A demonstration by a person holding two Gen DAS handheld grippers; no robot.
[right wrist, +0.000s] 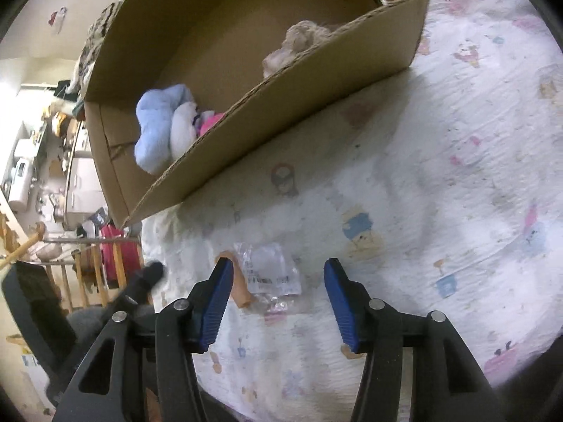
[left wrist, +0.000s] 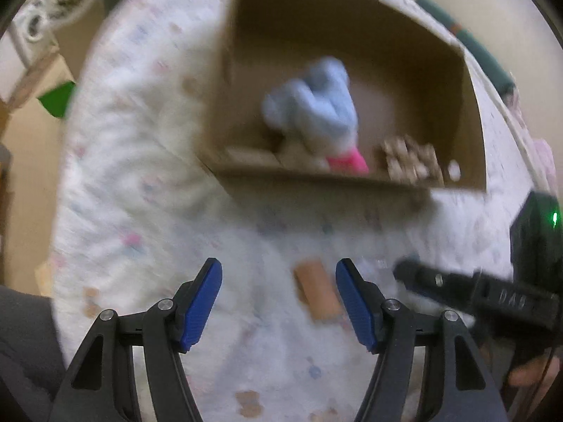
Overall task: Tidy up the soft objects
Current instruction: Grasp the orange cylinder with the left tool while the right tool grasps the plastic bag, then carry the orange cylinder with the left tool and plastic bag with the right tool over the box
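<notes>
- Brown cardboard box sits on a white quilted bedspread printed with small pastel cartoon figures; in your right wrist view it fills the 10 to 12 o'clock area, tilted, with its open top facing you.
- Inside the box, at about 10 o'clock in the right view, a light blue plush toy lies touching a white plush, with a bright pink piece just beside them against the near wall.
- Further along the box, near 12 o'clock, a beige fluffy toy rests behind the near wall.
- Your right gripper hangs above the bedspread with its blue-padded jaws spread wide, holding nothing.
- Between those jaws, toward 6 o'clock of centre, a clear plastic packet lies flat on the bedspread, with a small tan piece touching its left edge.
- Your left gripper also has its jaws wide apart and empty; its view is motion-blurred.
- In the left view the box is at 12 o'clock, with the blue plush and pink piece inside, and a beige item at its right end, too blurred to name.
- The tan piece lies on the bedspread between the left jaws.
- The right gripper's black body enters the left view at 4 o'clock.
</notes>
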